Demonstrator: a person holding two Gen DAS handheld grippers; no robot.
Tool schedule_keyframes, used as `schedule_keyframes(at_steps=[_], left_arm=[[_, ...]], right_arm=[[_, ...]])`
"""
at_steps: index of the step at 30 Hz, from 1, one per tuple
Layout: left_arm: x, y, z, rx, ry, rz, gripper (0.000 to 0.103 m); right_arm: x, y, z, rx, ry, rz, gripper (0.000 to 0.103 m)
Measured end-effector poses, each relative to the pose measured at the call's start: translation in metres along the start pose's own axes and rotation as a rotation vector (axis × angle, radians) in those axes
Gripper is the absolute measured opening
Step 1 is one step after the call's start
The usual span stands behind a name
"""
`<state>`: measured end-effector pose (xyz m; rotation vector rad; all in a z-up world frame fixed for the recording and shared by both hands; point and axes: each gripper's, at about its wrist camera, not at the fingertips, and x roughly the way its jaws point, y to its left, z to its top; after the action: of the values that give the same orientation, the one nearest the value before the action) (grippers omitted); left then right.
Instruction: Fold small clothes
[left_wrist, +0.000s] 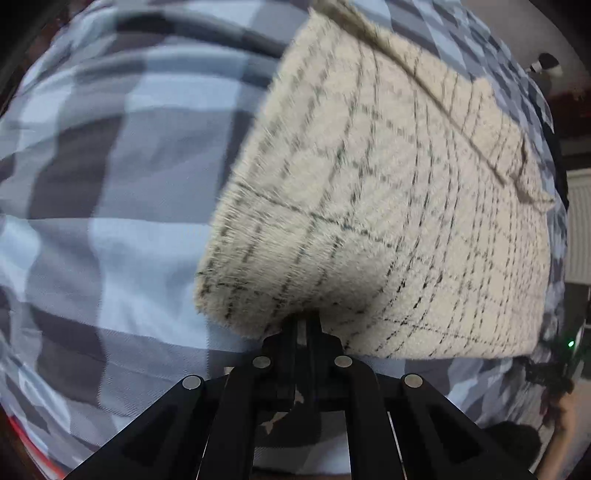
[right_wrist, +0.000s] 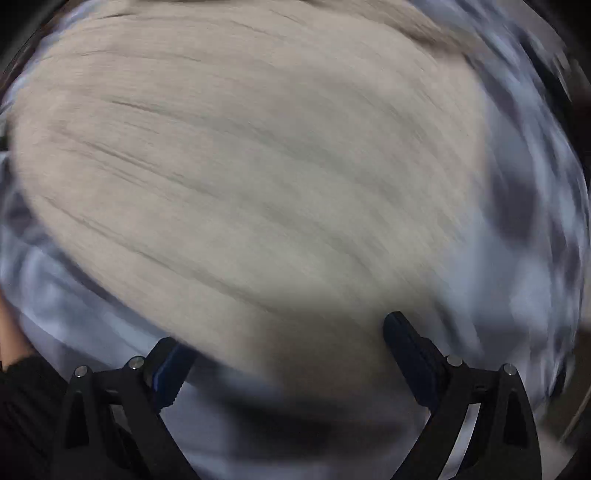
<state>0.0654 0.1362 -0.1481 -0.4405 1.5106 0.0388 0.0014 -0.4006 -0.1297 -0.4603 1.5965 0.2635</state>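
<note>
My left gripper (left_wrist: 306, 325) is pinched tight on the near edge of the cream checked cloth (left_wrist: 388, 206), which lies doubled over on the blue-grey checked bedspread (left_wrist: 92, 221), with a folded layer showing along its far side. My right gripper (right_wrist: 288, 347) is spread wide with nothing in it, hovering just above the cloth (right_wrist: 251, 166), though that view is badly smeared. I'd call it partway: at least one fold looks made, the cloth isn't compact, and another fold plus release remain.
</note>
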Motion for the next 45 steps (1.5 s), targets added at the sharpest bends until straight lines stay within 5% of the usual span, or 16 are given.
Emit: schedule_keyframes(at_steps=[3, 6, 9, 12, 14, 16, 20, 23, 28, 32, 40, 43, 45], left_arm=[[-0.036, 0.002, 0.002, 0.018, -0.135, 0.173, 0.006], [-0.067, -0.002, 0.0, 0.031, -0.297, 0.396, 0.006], [-0.08, -0.027, 0.001, 0.061, -0.391, 0.313, 0.006], [-0.071, -0.061, 0.006, 0.088, -0.402, 0.181, 0.006], [-0.065, -0.065, 0.008, 0.083, -0.386, 0.21, 0.006], [-0.059, -0.064, 0.01, 0.102, -0.374, 0.221, 0.006], [-0.043, -0.084, 0.005, 0.2, -0.319, 0.12, 0.006], [-0.046, -0.093, 0.003, 0.229, -0.317, 0.06, 0.006], [-0.048, -0.107, 0.006, 0.291, -0.37, 0.16, 0.006], [-0.04, -0.103, 0.011, 0.267, -0.324, 0.09, 0.006], [-0.046, -0.104, 0.014, 0.251, -0.349, 0.075, 0.006], [-0.046, -0.099, 0.017, 0.219, -0.345, 0.07, 0.006], [-0.046, -0.096, 0.019, 0.208, -0.346, 0.077, 0.006]], right_arm=[[0.017, -0.051, -0.042, 0.097, 0.125, -0.129, 0.094], [0.006, -0.08, -0.073, 0.135, 0.118, -0.193, 0.094], [-0.029, -0.092, -0.066, 0.221, -0.027, -0.165, 0.094], [-0.058, -0.069, -0.042, 0.287, -0.2, 0.058, 0.095], [-0.07, -0.049, -0.017, 0.302, -0.272, 0.197, 0.096], [-0.079, -0.019, 0.027, 0.284, -0.319, 0.243, 0.095], [-0.074, 0.031, 0.085, 0.173, -0.398, 0.07, 0.095], [-0.057, 0.047, 0.141, 0.112, -0.364, 0.054, 0.095], [-0.073, 0.088, 0.176, 0.101, -0.4, -0.044, 0.095], [-0.057, 0.081, 0.22, 0.12, -0.359, -0.131, 0.095], [-0.135, 0.036, 0.286, 0.247, -0.534, -0.3, 0.095], [-0.146, 0.024, 0.309, 0.314, -0.508, -0.406, 0.095], [-0.156, 0.025, 0.301, 0.348, -0.524, -0.355, 0.095]])
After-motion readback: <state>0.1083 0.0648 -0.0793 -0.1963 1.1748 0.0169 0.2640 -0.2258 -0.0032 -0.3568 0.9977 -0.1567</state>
